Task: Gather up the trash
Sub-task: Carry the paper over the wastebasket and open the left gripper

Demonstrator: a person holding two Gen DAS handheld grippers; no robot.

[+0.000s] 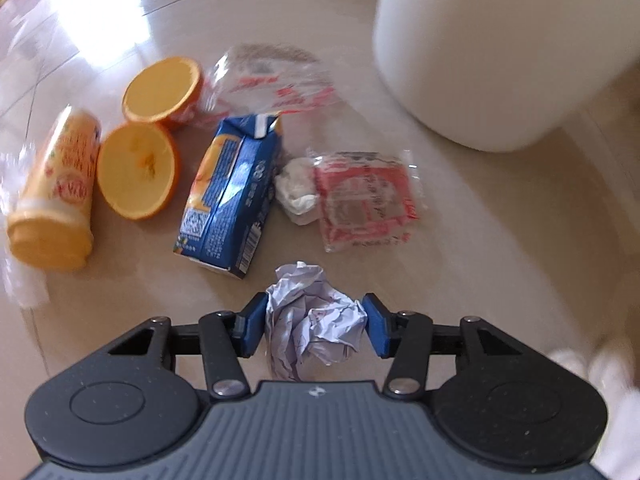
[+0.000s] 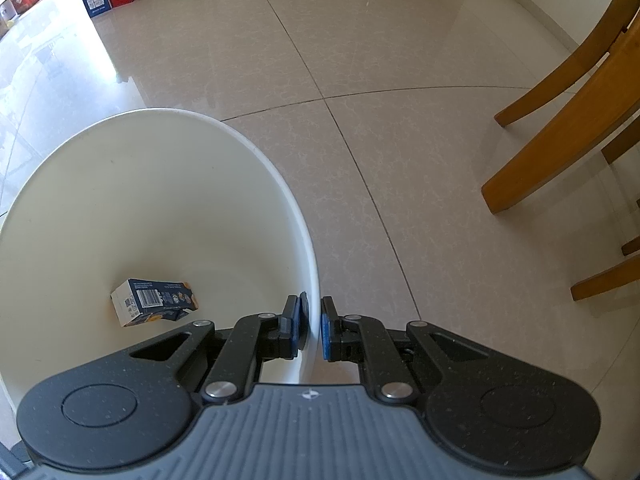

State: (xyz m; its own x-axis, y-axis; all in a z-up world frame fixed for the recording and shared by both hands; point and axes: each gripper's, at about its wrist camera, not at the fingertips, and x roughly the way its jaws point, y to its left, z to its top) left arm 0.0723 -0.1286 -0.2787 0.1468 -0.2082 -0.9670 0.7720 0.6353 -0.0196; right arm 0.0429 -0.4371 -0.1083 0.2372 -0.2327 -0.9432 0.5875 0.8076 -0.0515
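Beside the white bin, two orange halves, one blue carton and two red-printed wrappers are seen, while one paper ball is clamped by the left gripper and the bin's rim is pinched by the right gripper; print stays unreadable.

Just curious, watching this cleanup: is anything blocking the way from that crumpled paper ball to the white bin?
Nothing visible does. The paper ball sits in the left gripper, and the floor toward the white bin looks bare.
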